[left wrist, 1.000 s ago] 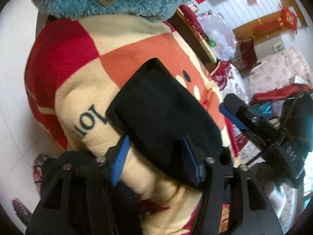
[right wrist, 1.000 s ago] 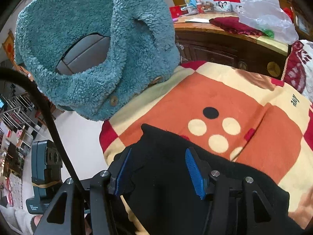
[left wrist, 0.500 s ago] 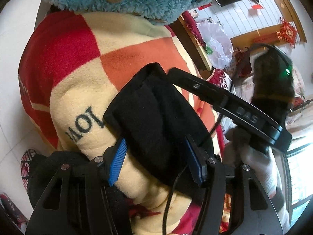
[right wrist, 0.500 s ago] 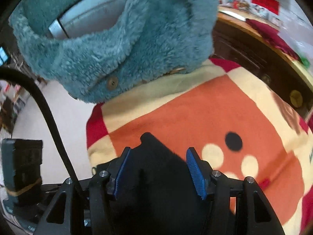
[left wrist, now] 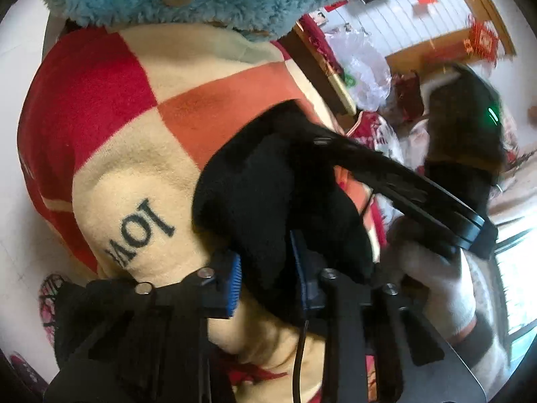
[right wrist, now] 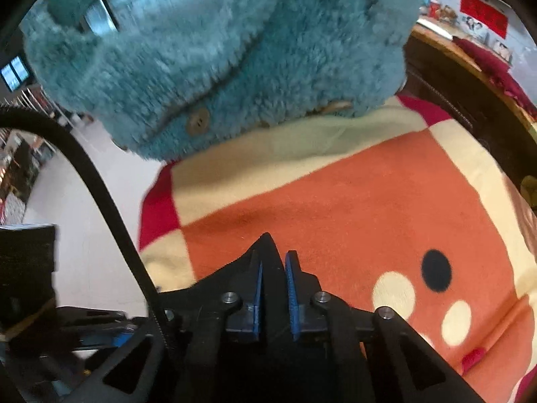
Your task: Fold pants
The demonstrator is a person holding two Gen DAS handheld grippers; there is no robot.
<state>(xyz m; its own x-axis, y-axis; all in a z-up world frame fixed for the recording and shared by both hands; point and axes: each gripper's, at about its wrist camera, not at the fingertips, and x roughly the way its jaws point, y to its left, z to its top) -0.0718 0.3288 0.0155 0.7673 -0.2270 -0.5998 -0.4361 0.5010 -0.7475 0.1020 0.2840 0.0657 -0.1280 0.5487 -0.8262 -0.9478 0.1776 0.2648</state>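
Observation:
The black pants (left wrist: 268, 194) lie bunched on a checked orange, red and cream blanket (left wrist: 134, 127). My left gripper (left wrist: 266, 273) is shut on a thick fold of the pants at their near edge. My right gripper (right wrist: 272, 294) is shut on a corner of the pants (right wrist: 268, 252), which pokes up between its blue pads. In the left wrist view the right gripper's black arm (left wrist: 402, 188) reaches across the far end of the pants, held by a gloved hand (left wrist: 433, 268).
A fluffy teal jacket (right wrist: 218, 60) with buttons hangs over the blanket's far edge. The blanket (right wrist: 335, 201) drops off to white floor (right wrist: 84, 235) on the left. A dark wooden cabinet (right wrist: 470, 100) with clutter stands at the right.
Both grippers have closed on the pants; they were open half a second ago. The right gripper moved toward the pants' corner and the cloth has bunched up.

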